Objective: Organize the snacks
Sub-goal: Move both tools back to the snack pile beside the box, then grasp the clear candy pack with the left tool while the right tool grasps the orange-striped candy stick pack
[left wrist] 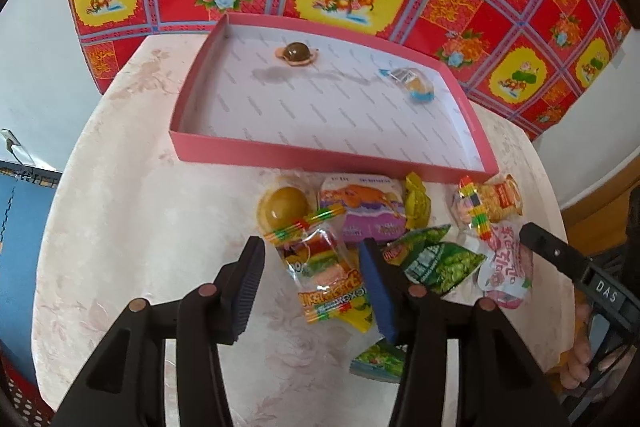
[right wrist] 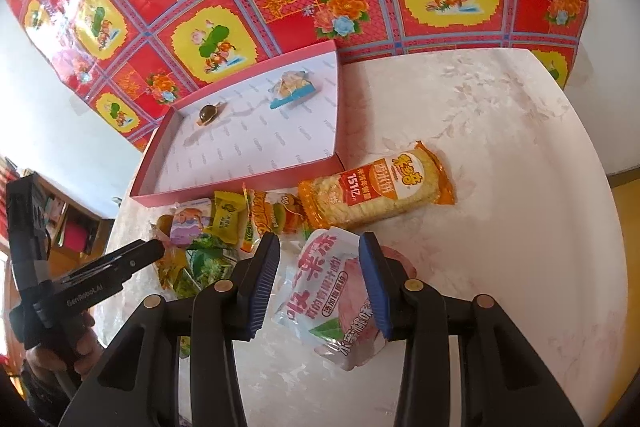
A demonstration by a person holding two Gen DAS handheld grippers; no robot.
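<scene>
The snack pile point(left wrist: 384, 227) lay on the table point(left wrist: 132, 227) just before the pink tray point(left wrist: 328, 157). The left gripper point(left wrist: 316, 263) straddled a burger-gummy packet point(left wrist: 328, 275), jaws part open; contact was unclear. The right gripper point(right wrist: 320, 267) bracketed a pink jelly pouch point(right wrist: 320, 279); grip uncertain.

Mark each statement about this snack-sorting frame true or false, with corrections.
1. The pink tray holds two items. True: a brown jelly cup and a blue-edged packet.
2. The orange rice-cracker pack lies inside the tray. False: it lies on the table beside the tray.
3. The right tongs straddle the pink-and-white pouch. True.
4. The left tongs hang over bare table. False: a burger-print candy packet lies between them.
</scene>
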